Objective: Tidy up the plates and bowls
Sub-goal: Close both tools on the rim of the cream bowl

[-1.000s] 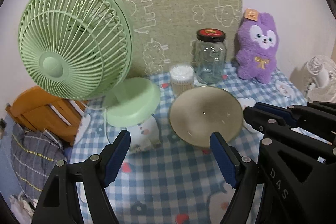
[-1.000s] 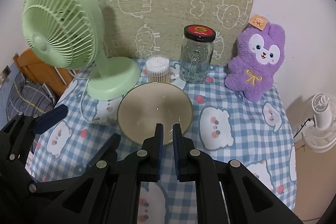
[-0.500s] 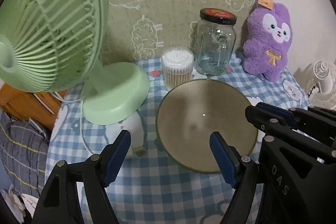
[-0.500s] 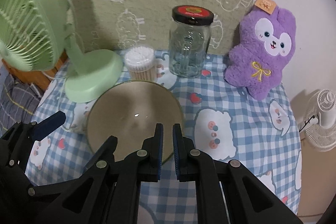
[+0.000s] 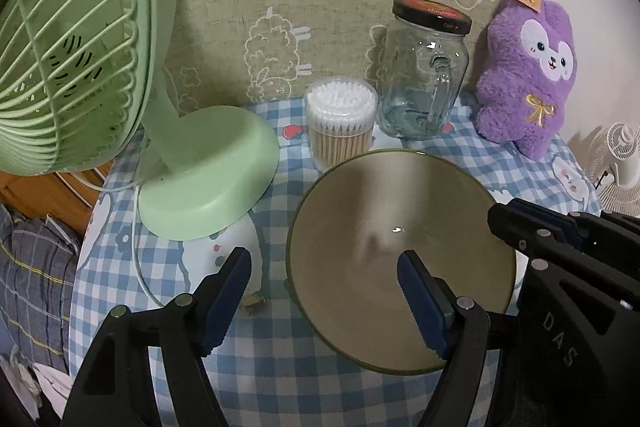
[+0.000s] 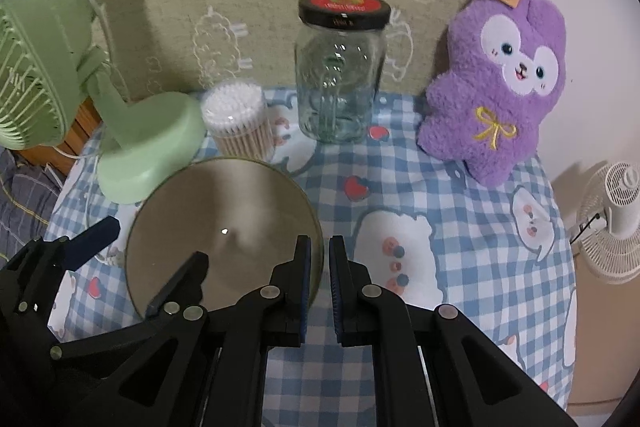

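An olive-rimmed tan bowl [image 5: 400, 235] stands on the blue checked tablecloth; it also shows in the right wrist view [image 6: 224, 227]. My left gripper [image 5: 324, 291] is open, its left finger outside the bowl's left rim and its right finger over the bowl's inside. My right gripper [image 6: 319, 263] has its jaws nearly together at the bowl's right rim; the rim edge sits by the left pad, and I cannot tell whether it is pinched.
A green desk fan [image 5: 100, 75] stands left. A cotton swab tub [image 5: 340, 123], a glass jar [image 5: 424, 79] and a purple plush [image 5: 528, 75] stand behind the bowl. A white fan [image 6: 616, 219] is off the table's right edge.
Both grippers have moved forward toward the bowl, which now looks larger. The left gripper's fingers now straddle the bowl's left rim; the right gripper has reached its right rim.
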A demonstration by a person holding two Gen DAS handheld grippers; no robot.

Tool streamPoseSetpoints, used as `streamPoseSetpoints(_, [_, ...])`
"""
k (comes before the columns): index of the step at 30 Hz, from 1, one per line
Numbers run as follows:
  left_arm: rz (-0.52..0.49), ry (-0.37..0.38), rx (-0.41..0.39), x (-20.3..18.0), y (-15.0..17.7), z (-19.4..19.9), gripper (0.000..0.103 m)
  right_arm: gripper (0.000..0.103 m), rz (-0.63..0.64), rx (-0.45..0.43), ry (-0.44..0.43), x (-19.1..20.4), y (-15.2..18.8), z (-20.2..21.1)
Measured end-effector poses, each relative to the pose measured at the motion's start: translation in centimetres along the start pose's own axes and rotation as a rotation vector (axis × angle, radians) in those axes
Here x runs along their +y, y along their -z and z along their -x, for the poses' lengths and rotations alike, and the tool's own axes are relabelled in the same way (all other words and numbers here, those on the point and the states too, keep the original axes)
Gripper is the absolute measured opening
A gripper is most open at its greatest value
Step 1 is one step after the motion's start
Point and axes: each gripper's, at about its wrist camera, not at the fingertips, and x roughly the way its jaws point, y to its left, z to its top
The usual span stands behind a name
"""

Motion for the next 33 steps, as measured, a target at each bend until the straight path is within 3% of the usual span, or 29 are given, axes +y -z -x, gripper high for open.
streamPoseSetpoints(3, [0.001,-0.01,0.003,-0.1,0.1,-0.3,0.077,0.027,-0.005,-0.008,0.01,-0.3,0.2,-0.2])
streamPoseSetpoints(4, [0.002,-0.005,0.008,-0.1,0.1,-0.5,0.076,0.036,-0.011,-0.009,0.011,-0.4,0.2,-0.4])
streamPoseSetpoints(5, [0.005,0.004,0.013,-0.1,0.2,-0.7,0.069,0.043,-0.02,-0.008,0.001,-0.6,0.3,-0.6])
streamPoseSetpoints(7, [0.018,0.013,0.033,0.1,0.3,-1.2,0.061,0.044,-0.026,-0.001,-0.018,-0.6,0.4,-1.0])
streamPoseSetpoints(11, [0.047,0.034,0.063,0.5,0.5,-2.3,0.045,0.044,-0.032,0.01,-0.039,-0.5,0.4,-1.8])
streamPoseSetpoints(17, [0.053,0.037,0.072,0.8,0.9,-3.0,0.035,0.043,-0.042,0.02,-0.042,-0.3,0.7,-2.8])
streamPoseSetpoints(18, [0.057,0.037,0.069,0.9,0.9,-3.0,0.032,0.041,-0.045,0.018,-0.042,-0.4,0.8,-2.9])
streamPoseSetpoints(20, [0.083,0.027,0.054,1.2,0.8,-2.8,0.024,0.026,-0.035,0.029,-0.028,-0.2,0.9,-3.1])
streamPoseSetpoints(24, [0.103,0.048,0.058,1.7,0.4,-2.5,0.013,0.014,-0.044,0.049,-0.057,0.1,1.0,-3.3])
streamPoseSetpoints(33, [0.094,0.041,0.071,1.3,0.4,-1.8,0.009,0.013,-0.071,0.081,-0.072,-0.2,1.0,-3.0])
